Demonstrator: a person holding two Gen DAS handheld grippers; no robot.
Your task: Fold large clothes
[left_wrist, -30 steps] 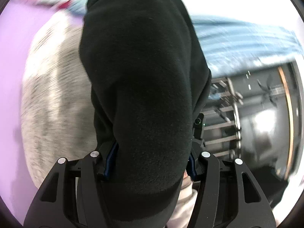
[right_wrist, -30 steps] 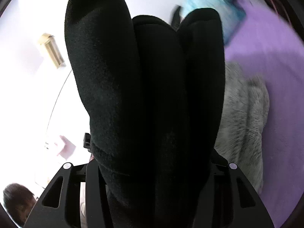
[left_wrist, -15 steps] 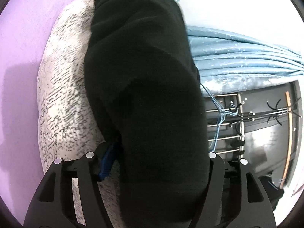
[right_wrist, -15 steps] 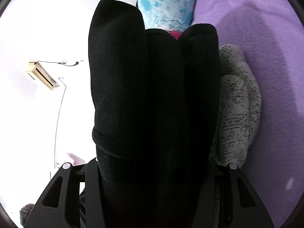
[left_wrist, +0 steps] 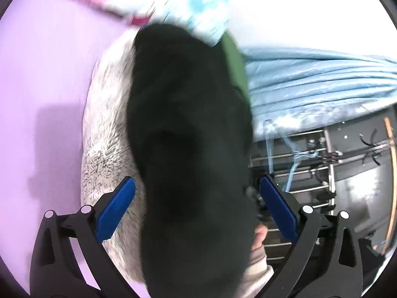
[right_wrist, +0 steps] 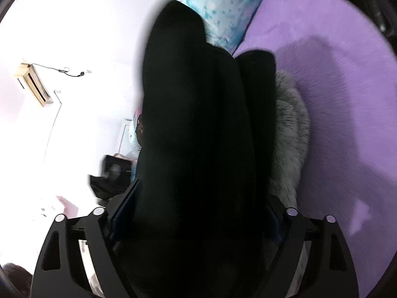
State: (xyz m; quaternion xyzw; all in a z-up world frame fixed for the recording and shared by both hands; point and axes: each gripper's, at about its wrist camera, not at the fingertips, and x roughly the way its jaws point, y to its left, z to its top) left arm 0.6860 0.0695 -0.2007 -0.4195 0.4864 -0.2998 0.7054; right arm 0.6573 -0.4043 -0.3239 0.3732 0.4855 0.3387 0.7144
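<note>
A thick folded black fleece garment fills the middle of both views; it also shows in the right wrist view. It lies over a grey furry garment on the purple bed cover. My left gripper stands open, its blue pads apart from the black cloth on both sides. My right gripper has its fingers tight against the black bundle and is shut on it. The grey garment also shows at the right of that view.
A light blue patterned pillow lies at the head of the bed. A blue curtain and a metal rack stand to the right in the left wrist view. White walls with an air conditioner are at the left.
My left gripper has opened and let go of the black garment; its blue pads now show clear of the cloth. The right gripper still clamps the bundle, lowered toward the grey garment.
</note>
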